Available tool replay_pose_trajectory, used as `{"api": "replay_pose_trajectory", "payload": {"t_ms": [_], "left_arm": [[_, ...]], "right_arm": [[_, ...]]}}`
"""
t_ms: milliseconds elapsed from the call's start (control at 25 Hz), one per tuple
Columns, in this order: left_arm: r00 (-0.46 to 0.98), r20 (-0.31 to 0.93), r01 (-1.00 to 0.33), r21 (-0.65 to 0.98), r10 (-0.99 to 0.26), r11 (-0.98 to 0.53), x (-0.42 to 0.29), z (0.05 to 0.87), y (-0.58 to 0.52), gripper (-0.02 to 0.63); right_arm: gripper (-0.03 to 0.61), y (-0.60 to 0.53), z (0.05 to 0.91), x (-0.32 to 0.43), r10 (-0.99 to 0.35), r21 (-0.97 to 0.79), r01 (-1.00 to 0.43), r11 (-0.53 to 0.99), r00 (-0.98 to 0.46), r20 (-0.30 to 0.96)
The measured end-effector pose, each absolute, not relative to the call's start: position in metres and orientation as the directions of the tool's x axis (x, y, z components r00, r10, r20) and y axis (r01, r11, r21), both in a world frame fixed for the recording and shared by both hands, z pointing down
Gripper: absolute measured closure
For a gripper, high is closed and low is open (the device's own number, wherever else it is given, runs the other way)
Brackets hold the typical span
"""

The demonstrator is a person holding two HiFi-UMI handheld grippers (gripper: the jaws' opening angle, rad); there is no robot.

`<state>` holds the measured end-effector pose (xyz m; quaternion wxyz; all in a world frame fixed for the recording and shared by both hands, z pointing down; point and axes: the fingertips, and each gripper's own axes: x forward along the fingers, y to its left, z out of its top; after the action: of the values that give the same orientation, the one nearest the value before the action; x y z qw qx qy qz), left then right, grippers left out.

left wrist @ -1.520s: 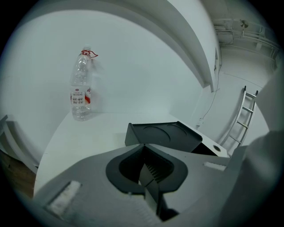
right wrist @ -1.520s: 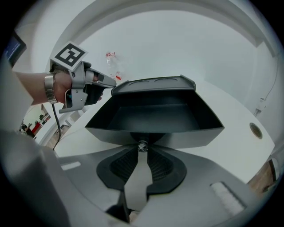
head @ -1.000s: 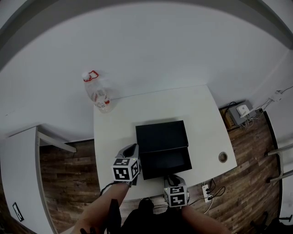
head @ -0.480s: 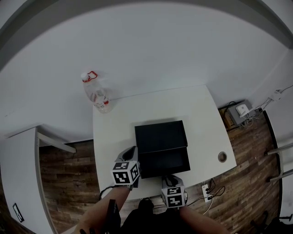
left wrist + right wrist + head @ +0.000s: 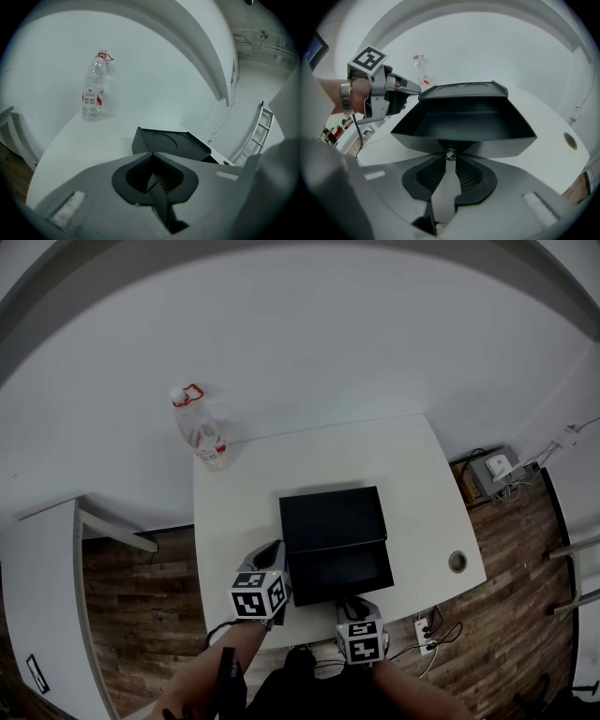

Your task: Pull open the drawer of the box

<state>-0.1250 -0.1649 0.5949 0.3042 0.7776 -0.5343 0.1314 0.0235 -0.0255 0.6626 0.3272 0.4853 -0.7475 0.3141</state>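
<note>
Pinching the small metal knob [image 5: 450, 154] between its closed-down jaws, the right gripper [image 5: 450, 161] holds the front of the matte black drawer [image 5: 487, 140]. This drawer stands pulled out of the flat black rectangular box [image 5: 331, 515], just ahead of that gripper. Its length runs straight away from the gripper toward the white wall [image 5: 328, 352]. The left gripper [image 5: 151, 153], jaws pressed together and empty, sits at the box's left corner. Beyond it on the white table [image 5: 234, 512] stands a clear plastic bottle [image 5: 202, 432]; a brown wood floor [image 5: 131, 606] surrounds the table.
</note>
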Motion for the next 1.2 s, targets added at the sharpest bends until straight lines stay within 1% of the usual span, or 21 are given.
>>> {"api": "replay_pose_trajectory", "payload": {"t_ms": [480,800,960,1200], "left_arm": [[0.377,0.502,-0.911,0.354,-0.779,-0.213,-0.126,0.596,-0.164,0.607],[0.386,0.498,-0.91,0.345,-0.777,-0.232,-0.129,0.595,-0.179,0.609],[0.391,0.491,-0.907,0.352,-0.778,-0.233,-0.129,0.594,-0.185,0.611],[0.411,0.489,-0.898,0.365,-0.77,-0.247,-0.128,0.595,-0.2,0.614]], "right_arm": [[0.509,-0.041,0.669,0.034,-0.521,-0.11,-0.923,0.369,-0.303,0.798],[0.508,-0.059,0.667,0.042,-0.522,-0.09,-0.927,0.365,-0.283,0.805],[0.508,-0.062,0.666,0.042,-0.516,-0.115,-0.935,0.335,-0.284,0.808],[0.509,-0.061,0.663,0.031,-0.517,-0.107,-0.927,0.36,-0.294,0.804]]}}
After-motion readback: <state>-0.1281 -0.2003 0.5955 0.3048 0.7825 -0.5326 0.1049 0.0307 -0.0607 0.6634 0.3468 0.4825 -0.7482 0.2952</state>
